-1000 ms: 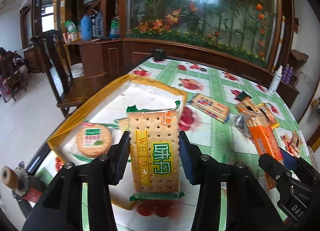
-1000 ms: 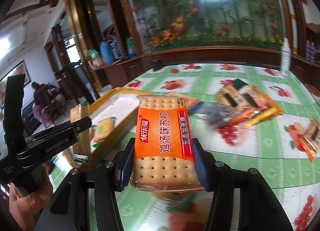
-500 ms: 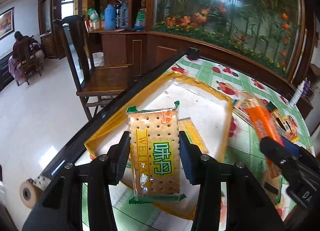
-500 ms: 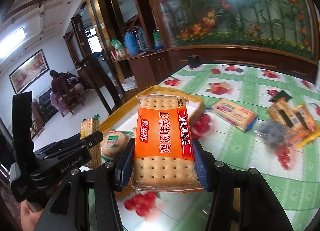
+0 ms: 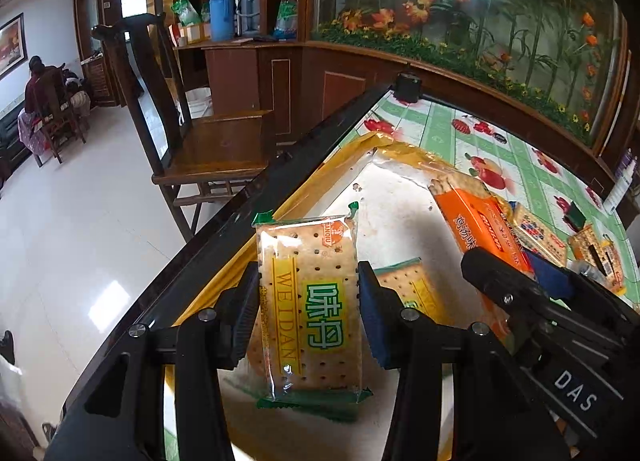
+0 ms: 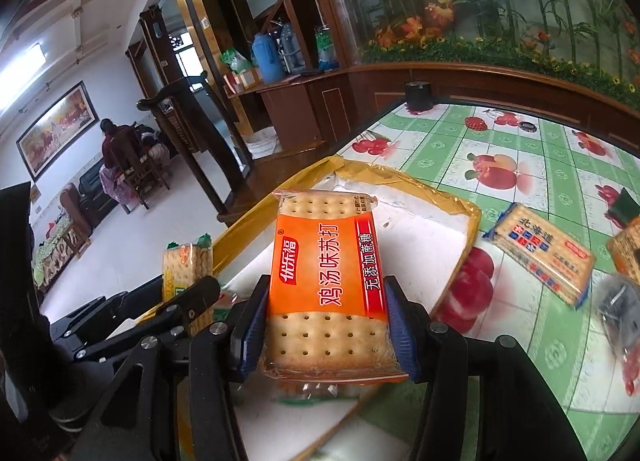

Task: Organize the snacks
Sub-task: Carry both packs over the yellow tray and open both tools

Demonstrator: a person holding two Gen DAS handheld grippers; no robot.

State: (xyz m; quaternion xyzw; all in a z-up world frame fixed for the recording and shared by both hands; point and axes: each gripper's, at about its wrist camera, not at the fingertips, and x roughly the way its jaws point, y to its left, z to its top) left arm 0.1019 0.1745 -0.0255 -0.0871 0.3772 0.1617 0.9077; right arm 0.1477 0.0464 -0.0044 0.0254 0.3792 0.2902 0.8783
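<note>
Gripping a yellow-and-green plastic-wrapped pack of pale crackers [image 5: 310, 309] between its blue pads, the left gripper [image 5: 308, 313] holds the pack upright over the near part of a shallow yellow-rimmed tray with a white floor [image 5: 394, 217]. Just right of it, the right gripper [image 6: 326, 325] is clamped on an orange-labelled clear pack of soda crackers [image 6: 326, 277], the pads pressing its long sides, and this pack also hangs above the tray, nearer the tray's right rim. Below and between the two tongs, another yellow-and-green cracker pack [image 5: 416, 289] lies flat on the tray floor. Beyond the right gripper, to its right and outside the tray, a pale cracker pack with blue and red squares [image 6: 540, 253] lies on the green-and-white fruit-print tablecloth [image 6: 500, 141], with more wrapped snacks further right near the picture's edge. Left of the left gripper, off the table's dark edge, stands a dark wooden chair [image 5: 200, 133].
</note>
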